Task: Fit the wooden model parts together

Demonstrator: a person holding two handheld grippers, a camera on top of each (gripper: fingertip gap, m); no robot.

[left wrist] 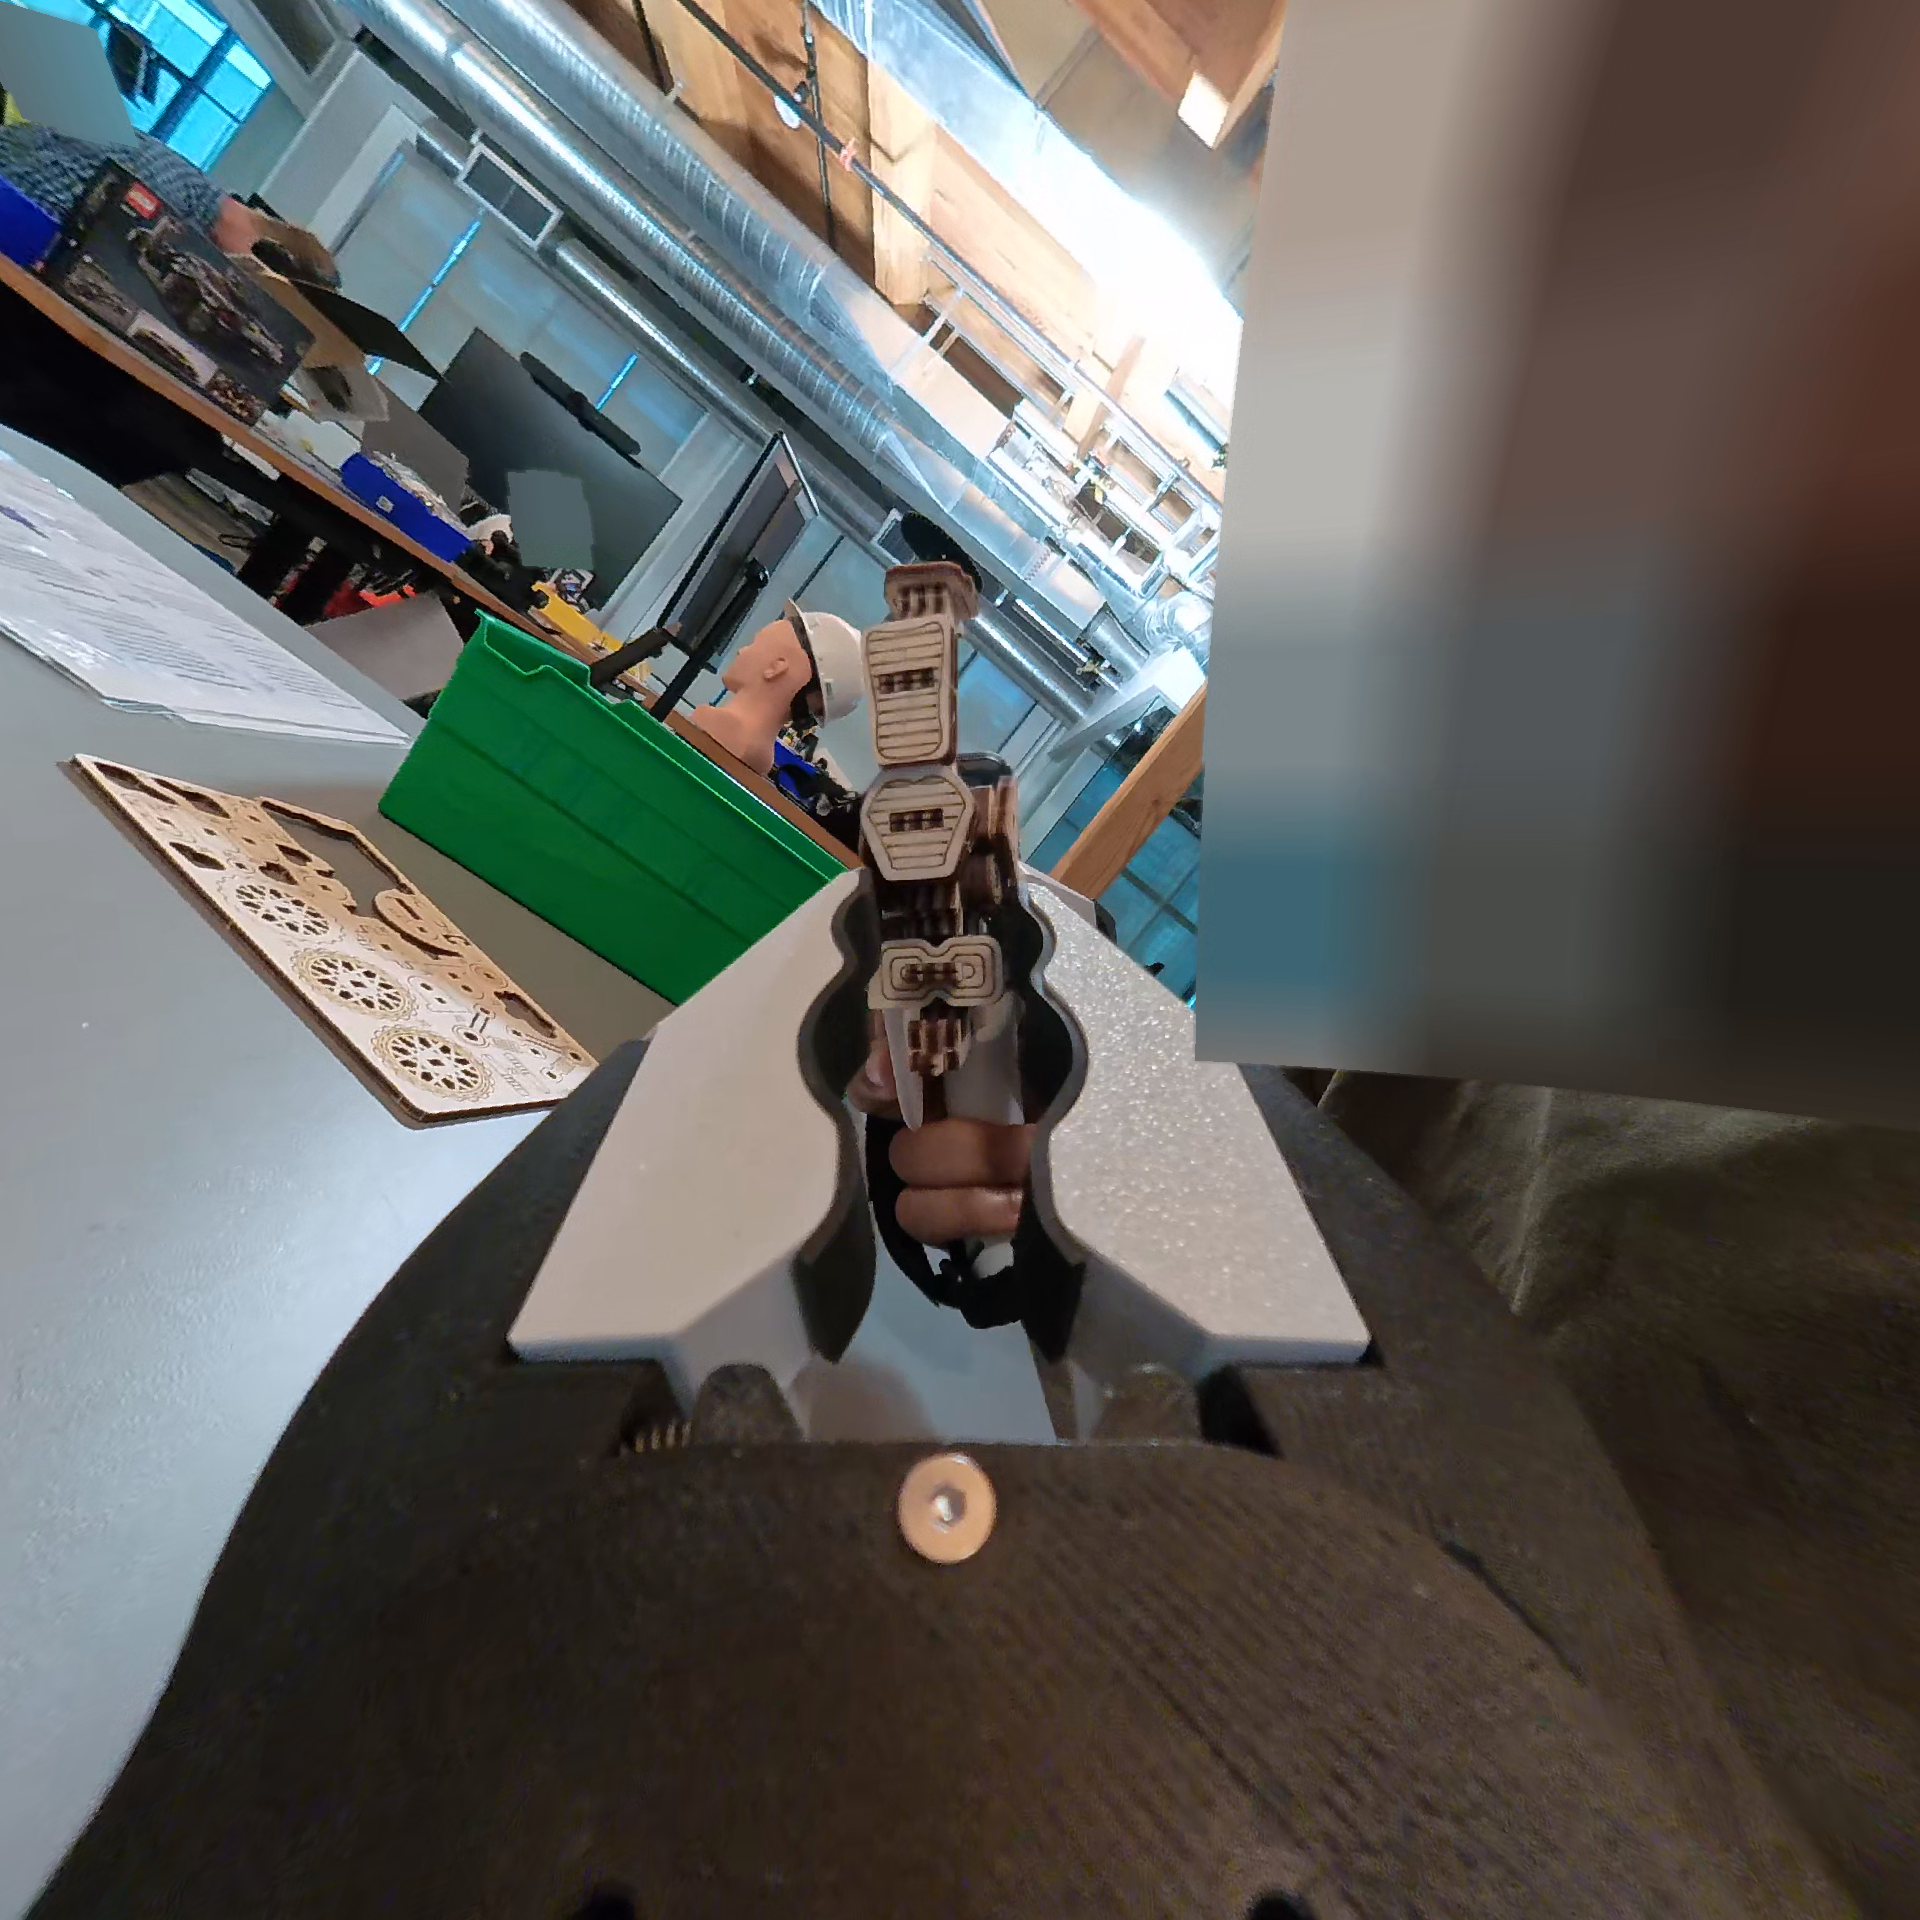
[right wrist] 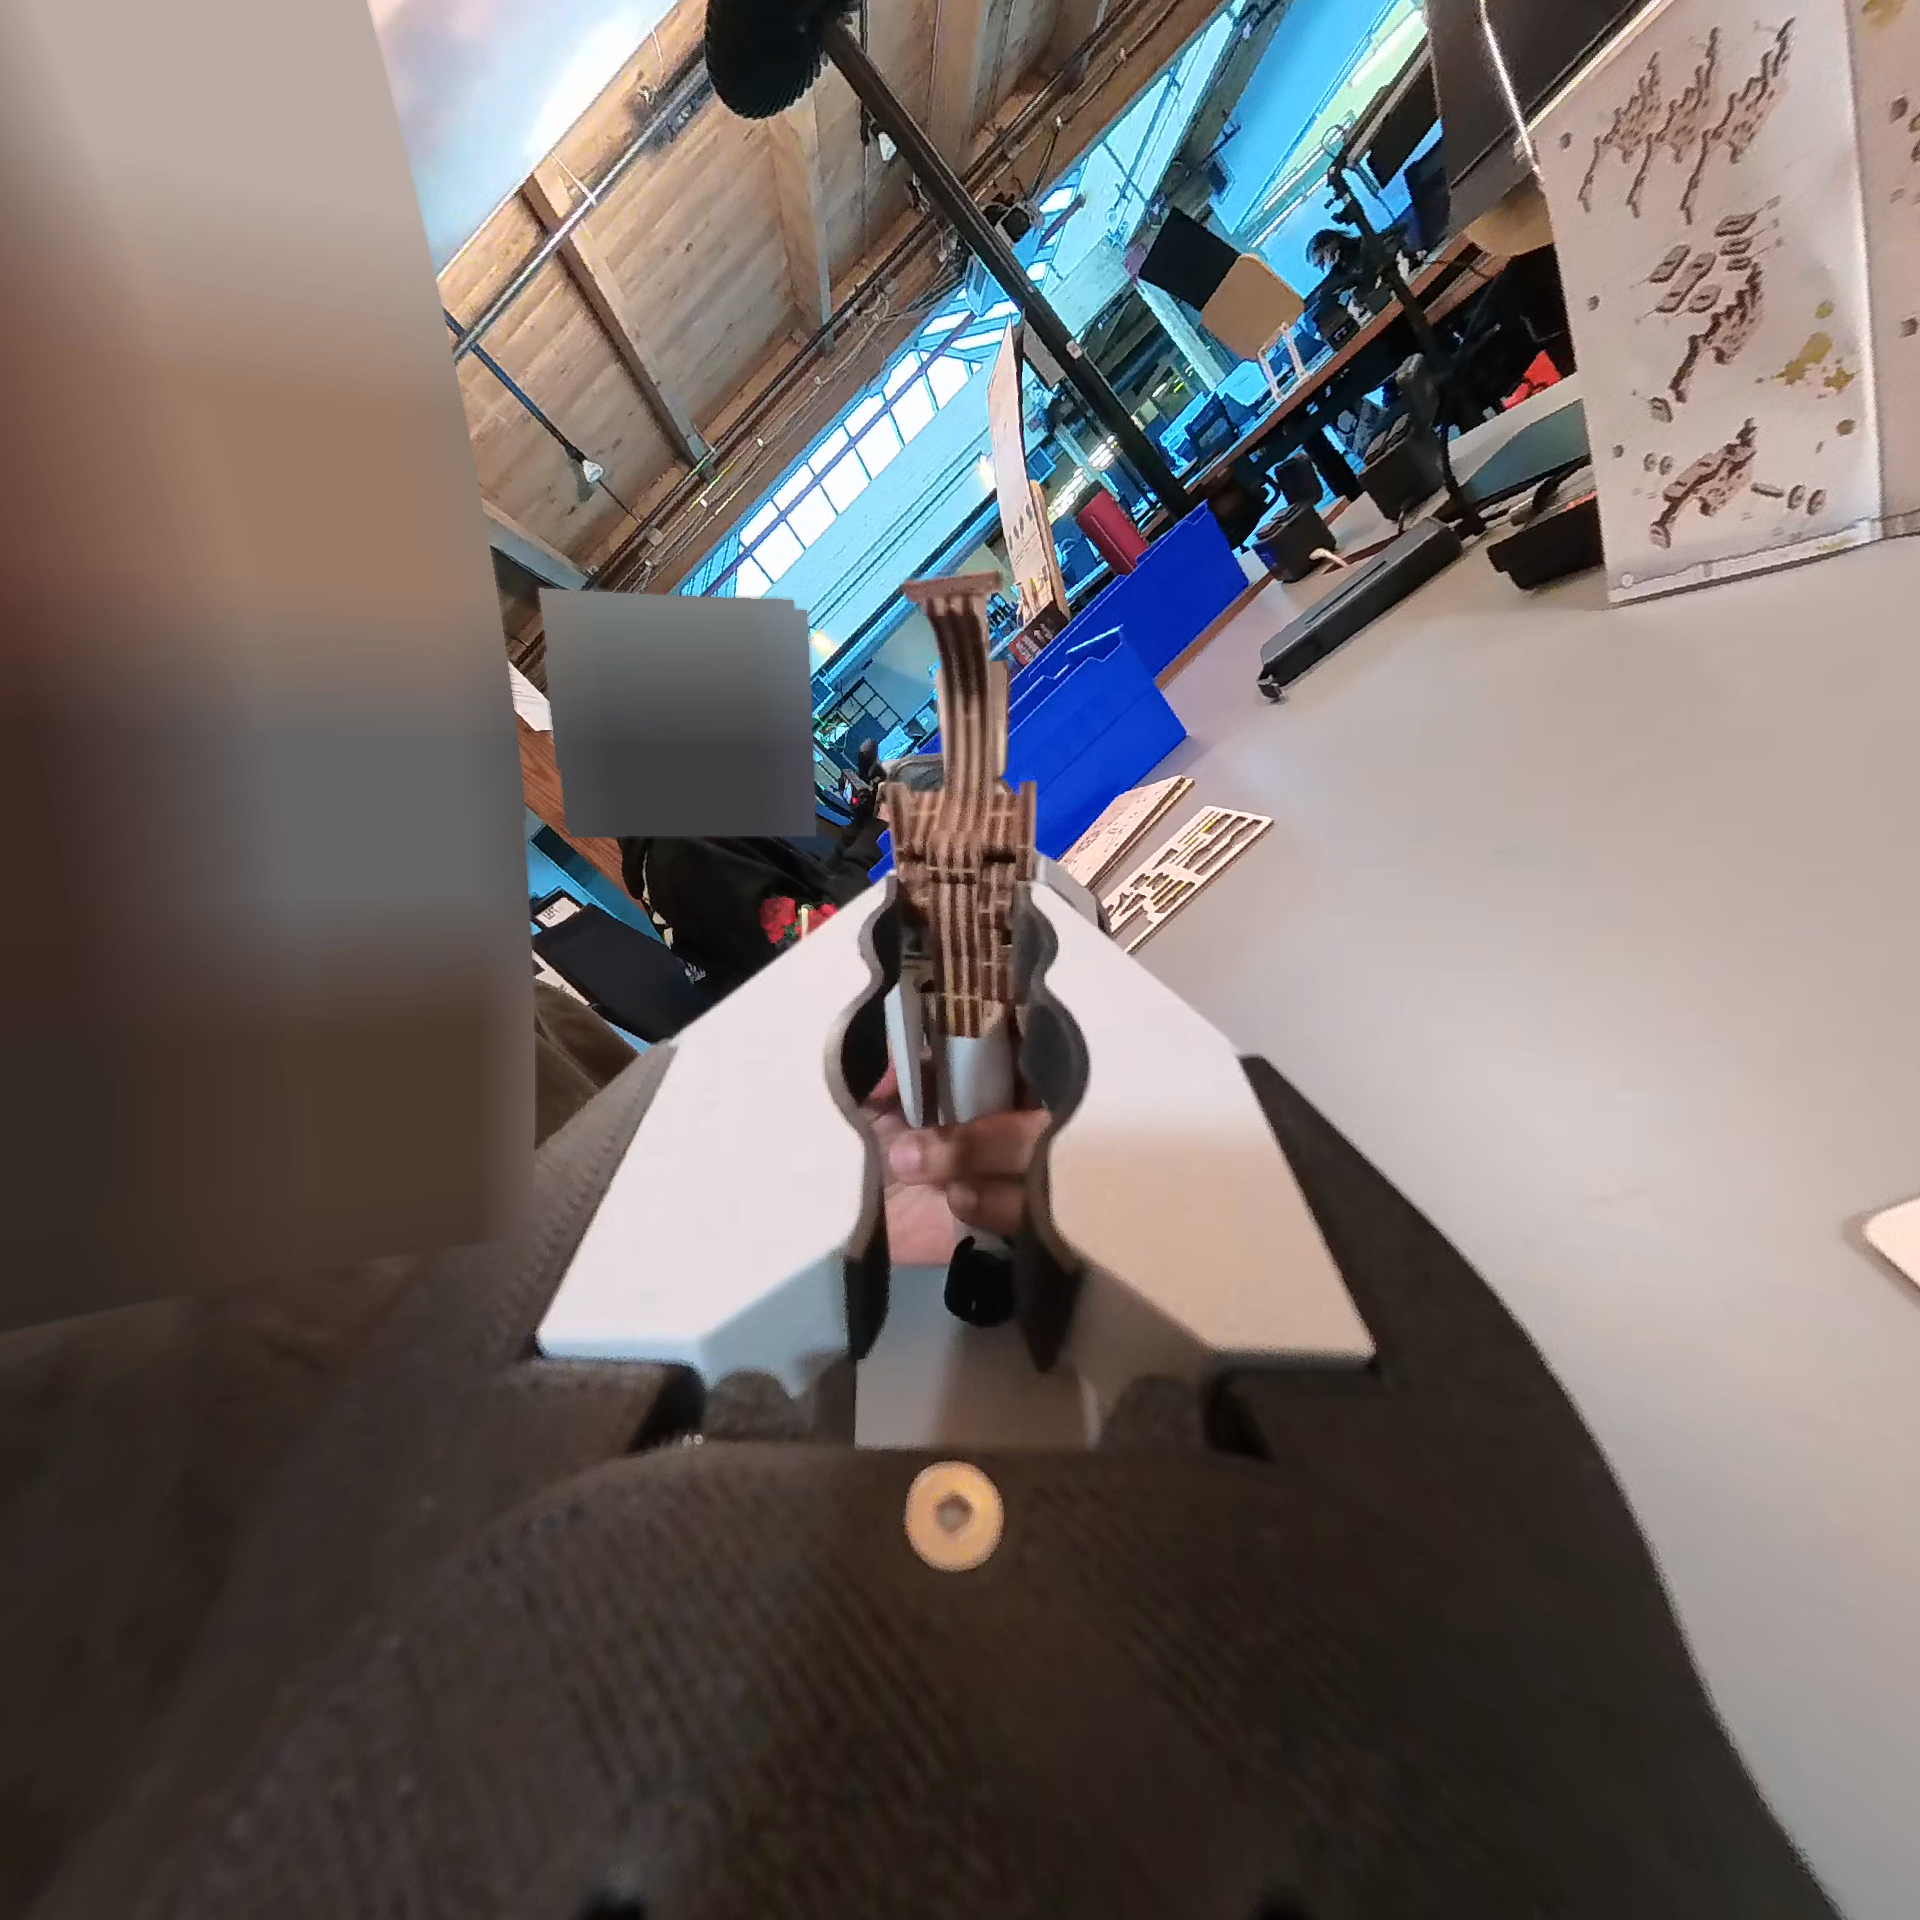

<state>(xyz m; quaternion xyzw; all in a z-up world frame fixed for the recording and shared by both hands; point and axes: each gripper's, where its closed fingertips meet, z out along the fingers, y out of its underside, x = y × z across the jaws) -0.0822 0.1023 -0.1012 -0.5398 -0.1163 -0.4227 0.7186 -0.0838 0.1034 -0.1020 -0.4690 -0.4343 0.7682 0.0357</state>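
Observation:
A layered wooden model (left wrist: 914,831) with pale slatted plates stands upright between my two grippers, held in the air above the table. My left gripper (left wrist: 940,945) is shut on its lower part. In the right wrist view the same model (right wrist: 961,821) shows edge-on with a curved neck on top, and my right gripper (right wrist: 951,935) is shut on it from the opposite side. Each view shows the other gripper's grey fingers (left wrist: 977,1091) (right wrist: 971,1070) and the hand (left wrist: 956,1174) behind the model. The grippers face each other closely.
On the grey table (left wrist: 156,1143) to the left lie a laser-cut wooden sheet (left wrist: 332,935) with wheel parts, papers (left wrist: 156,623) and a green bin (left wrist: 603,821). The right wrist view shows more wooden sheets (right wrist: 1174,862), blue bins (right wrist: 1101,707) and an upright instruction sheet (right wrist: 1714,291).

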